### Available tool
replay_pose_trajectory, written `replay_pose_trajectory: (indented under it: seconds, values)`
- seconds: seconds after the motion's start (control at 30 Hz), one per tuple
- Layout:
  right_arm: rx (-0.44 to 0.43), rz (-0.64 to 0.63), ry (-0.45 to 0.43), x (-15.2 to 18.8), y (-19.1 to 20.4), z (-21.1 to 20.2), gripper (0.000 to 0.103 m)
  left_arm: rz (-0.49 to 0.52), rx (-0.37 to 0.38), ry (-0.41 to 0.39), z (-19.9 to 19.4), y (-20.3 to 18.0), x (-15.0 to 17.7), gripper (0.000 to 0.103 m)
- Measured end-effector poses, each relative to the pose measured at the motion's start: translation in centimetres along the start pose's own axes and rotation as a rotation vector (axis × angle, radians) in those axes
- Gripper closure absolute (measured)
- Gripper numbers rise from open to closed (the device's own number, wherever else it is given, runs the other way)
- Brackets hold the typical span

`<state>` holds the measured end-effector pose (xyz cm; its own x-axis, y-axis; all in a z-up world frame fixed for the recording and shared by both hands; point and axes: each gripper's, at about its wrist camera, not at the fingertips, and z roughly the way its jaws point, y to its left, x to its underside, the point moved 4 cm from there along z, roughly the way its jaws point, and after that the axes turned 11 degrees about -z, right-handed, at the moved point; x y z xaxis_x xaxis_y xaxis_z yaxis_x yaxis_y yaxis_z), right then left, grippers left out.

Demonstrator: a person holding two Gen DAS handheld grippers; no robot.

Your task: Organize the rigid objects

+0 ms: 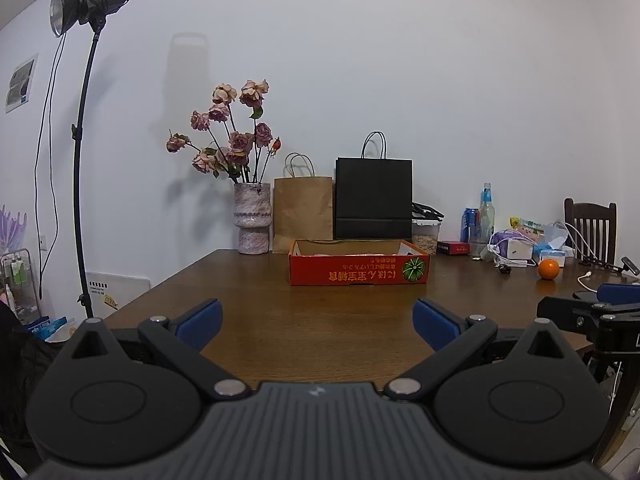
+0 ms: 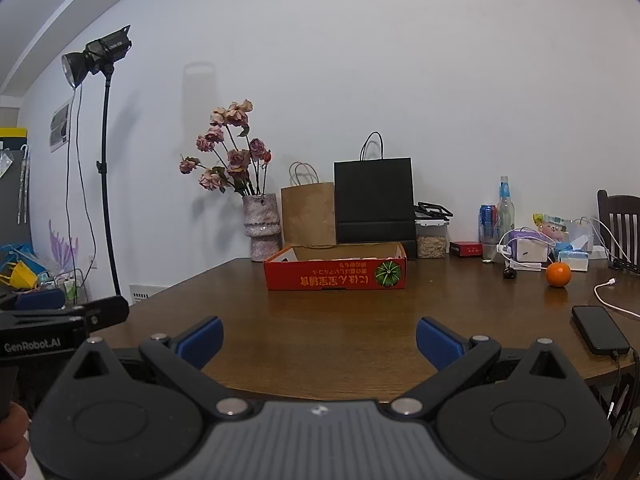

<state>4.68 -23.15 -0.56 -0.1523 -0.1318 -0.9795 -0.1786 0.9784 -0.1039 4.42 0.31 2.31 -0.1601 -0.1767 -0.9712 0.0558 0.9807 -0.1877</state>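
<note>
Work is barely getting under way, as far as the views are showing: the left gripper and the right gripper are both hanging over the near edge of the table, jaws spread wide and holding nothing. Loose things are sitting along the right side of the table: an orange and a small dark object near the far right, a phone lying on charge at the right edge, and a can, bottle and red packet standing by the far edge. A red box is waiting open at mid-table toward the far edge; it is looking like the likely place for them, though what is already lying inside is too hidden to tell. White cables are trailing around the orange and phone and could be snagging a reach. A vase, brown bag, black bag and grain tub are crowding the far edge behind the box, leaving the near half free for approaching.
</note>
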Motion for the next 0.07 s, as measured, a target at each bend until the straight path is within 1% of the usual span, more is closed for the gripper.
replay_pose_trajectory:
  seconds: [0.07]
  values:
    - [0.010,-0.003,-0.001,0.13,-0.24,0.29,0.000,-0.009,0.035,0.011,0.12,-0.05,0.20,0.000]
